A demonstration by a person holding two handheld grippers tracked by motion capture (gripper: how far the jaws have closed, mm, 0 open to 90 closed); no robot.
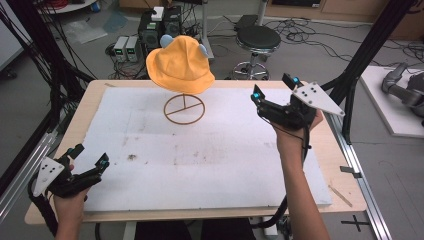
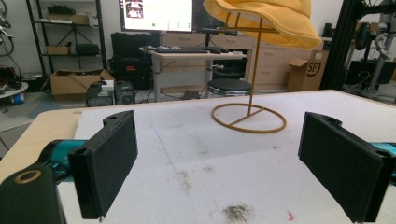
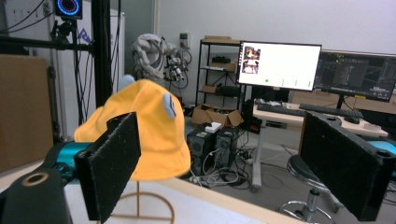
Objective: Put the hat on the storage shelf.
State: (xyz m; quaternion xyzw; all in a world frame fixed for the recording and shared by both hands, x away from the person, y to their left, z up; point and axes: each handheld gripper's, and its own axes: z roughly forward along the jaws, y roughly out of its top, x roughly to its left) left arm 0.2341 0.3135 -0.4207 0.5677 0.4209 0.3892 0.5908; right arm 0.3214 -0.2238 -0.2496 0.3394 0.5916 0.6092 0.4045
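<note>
A workshop room surrounds the scene: cables on the grey floor, a black round stool (image 1: 258, 38) beyond the far edge, and a lit monitor (image 3: 279, 65) on a desk behind. The pale wooden tabletop (image 1: 345, 175) carries a white, scuffed foam board (image 1: 210, 160) over most of its area.

At about twelve o'clock on the board, near its far edge, stands a thin tan wire stand with a ring base (image 1: 184, 108). Perched on its top is a soft orange-yellow fabric bucket hat with small pale-blue ears (image 1: 180, 65), its brim hanging free all round and well clear of the board.

The left gripper (image 1: 89, 162) is held low at about eight o'clock, at the board's near-left corner, jaws wide apart with nothing between them and aimed toward the stand. The right gripper (image 1: 275, 91) is raised at about two o'clock, just right of the hat and apart from it, jaws likewise wide and empty.

The hat looks light and limp; it should fold and sag under a pinch rather than hold its shape. The brim edge nearest the right gripper seems the likeliest hold, the cloth taken between the pads. The slender stand looks easy to tip, so a sideways tug could drag it over; lifting upward seems safer.
</note>
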